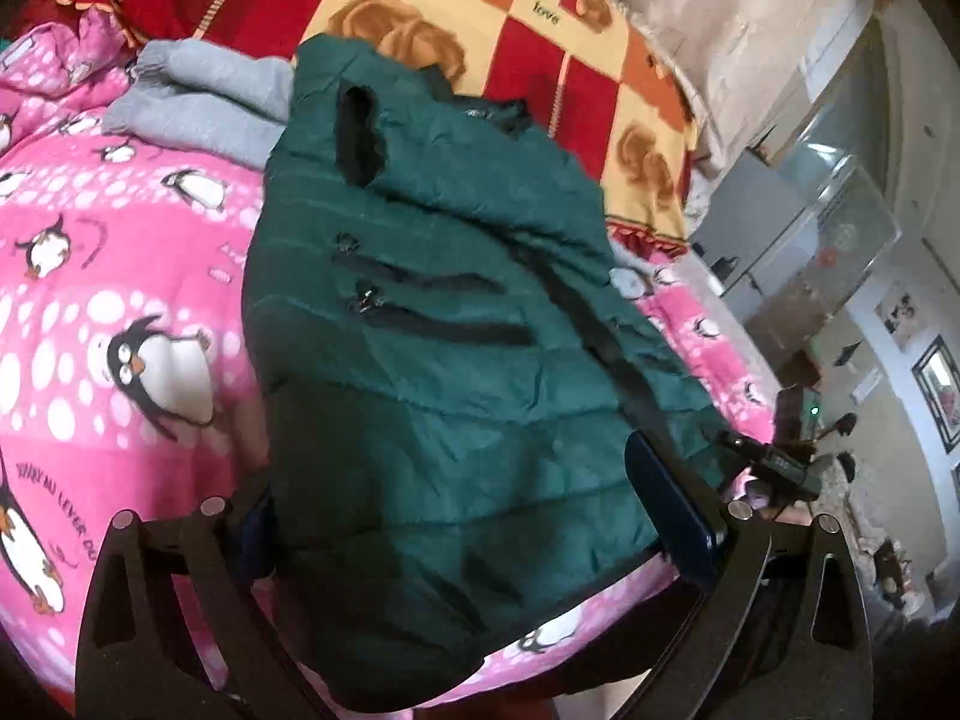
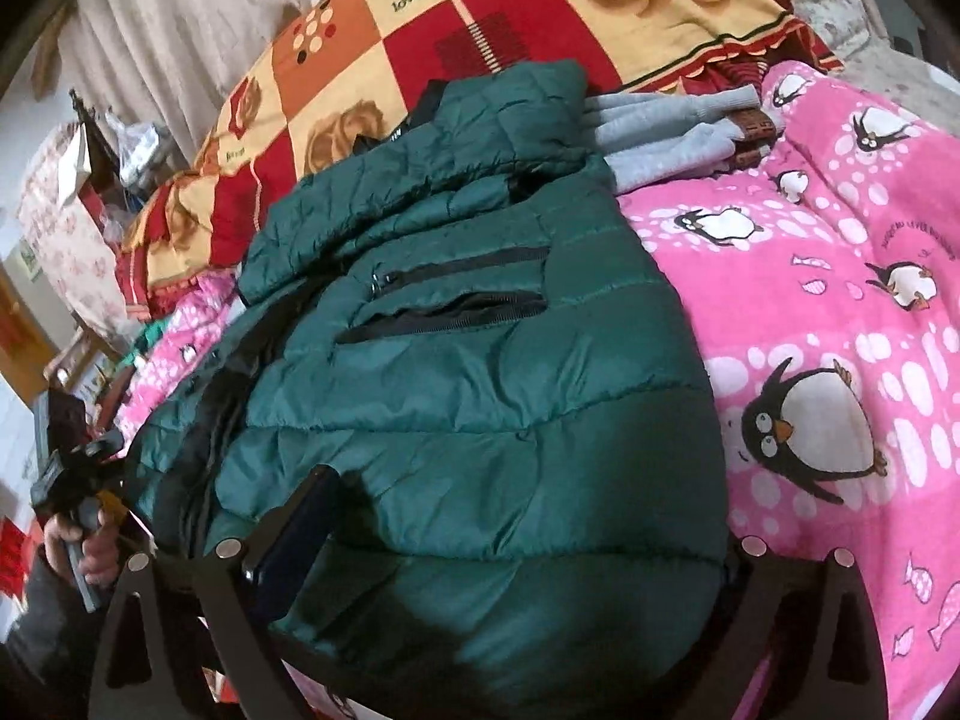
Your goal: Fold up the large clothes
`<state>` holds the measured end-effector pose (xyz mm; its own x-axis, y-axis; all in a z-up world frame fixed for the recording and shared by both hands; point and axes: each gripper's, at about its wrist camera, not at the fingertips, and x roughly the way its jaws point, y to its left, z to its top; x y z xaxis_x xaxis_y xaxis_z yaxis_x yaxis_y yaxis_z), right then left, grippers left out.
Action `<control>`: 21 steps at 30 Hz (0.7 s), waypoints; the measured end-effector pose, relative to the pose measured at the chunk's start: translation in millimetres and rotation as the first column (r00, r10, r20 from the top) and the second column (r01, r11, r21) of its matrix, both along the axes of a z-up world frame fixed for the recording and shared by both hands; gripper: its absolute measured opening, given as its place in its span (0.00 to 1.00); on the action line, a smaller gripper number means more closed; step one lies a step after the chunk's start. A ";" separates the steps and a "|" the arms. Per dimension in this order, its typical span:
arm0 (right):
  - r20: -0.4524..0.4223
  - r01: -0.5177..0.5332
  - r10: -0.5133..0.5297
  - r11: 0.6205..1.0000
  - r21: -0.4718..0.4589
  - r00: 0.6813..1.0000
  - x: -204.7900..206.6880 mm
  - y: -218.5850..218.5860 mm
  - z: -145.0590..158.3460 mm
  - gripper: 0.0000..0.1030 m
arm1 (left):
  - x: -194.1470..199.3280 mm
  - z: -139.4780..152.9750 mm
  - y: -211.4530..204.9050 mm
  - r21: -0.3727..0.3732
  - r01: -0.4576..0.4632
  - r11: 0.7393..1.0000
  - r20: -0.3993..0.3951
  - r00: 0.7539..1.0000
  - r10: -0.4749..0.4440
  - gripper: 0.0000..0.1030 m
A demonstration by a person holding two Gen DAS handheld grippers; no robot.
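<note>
green puffer jacket (image 1: 456, 360) on bed (image 1: 120, 276) | judged light, soft, slippery, springy | grip hem corners | left gripper (image 1: 474, 534) and right gripper (image 2: 498, 540) fingers spread round hem, pinch unclear

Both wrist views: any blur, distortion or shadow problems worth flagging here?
Left wrist view: strong fisheye bending, dark vignette corners, soft blur on the green jacket and room. Right wrist view: same distortion; a dark shadow covers the jacket's near hem, the penguin blanket brightly lit.

Your widest open stretch is the pink penguin blanket (image 2: 840, 300) right of the green jacket (image 2: 480, 360). At the far end, grey folded clothes (image 2: 660, 132) and the red-and-yellow checked cover (image 2: 480, 0) block your way. On the jacket's left, only a narrow pink strip runs along the bed edge.
</note>
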<state>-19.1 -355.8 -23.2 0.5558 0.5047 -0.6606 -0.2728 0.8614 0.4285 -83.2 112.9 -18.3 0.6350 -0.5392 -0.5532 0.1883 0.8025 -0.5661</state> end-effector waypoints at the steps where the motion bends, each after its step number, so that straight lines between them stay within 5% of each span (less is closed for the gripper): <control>1: 0.007 0.011 -0.011 1.000 0.022 1.000 -0.3 -2.6 1.4 0.95 | 2.1 -1.4 1.3 -0.009 -0.015 1.000 -0.009 1.000 0.015 0.97; 7: 0.026 -0.008 0.007 1.000 0.012 1.000 -2.3 0.7 1.0 0.94 | 24.3 -25.0 8.1 0.043 -0.099 0.994 -0.129 0.986 0.104 0.97; 16: 0.044 -0.009 0.011 0.998 -0.063 0.999 4.5 8.6 -0.9 0.95 | 24.9 -18.7 -6.0 0.144 -0.090 0.986 -0.075 0.992 0.102 0.97; 19: 0.092 0.012 -0.009 1.000 -0.027 0.996 1.5 3.3 8.9 0.76 | 20.9 -17.4 -8.7 0.193 -0.093 0.977 -0.051 0.993 0.105 0.79; 21: 0.104 0.008 -0.007 1.000 -0.006 0.995 0.6 1.4 13.7 0.61 | 22.6 -20.5 -9.1 0.236 -0.110 0.966 -0.054 0.991 0.126 0.49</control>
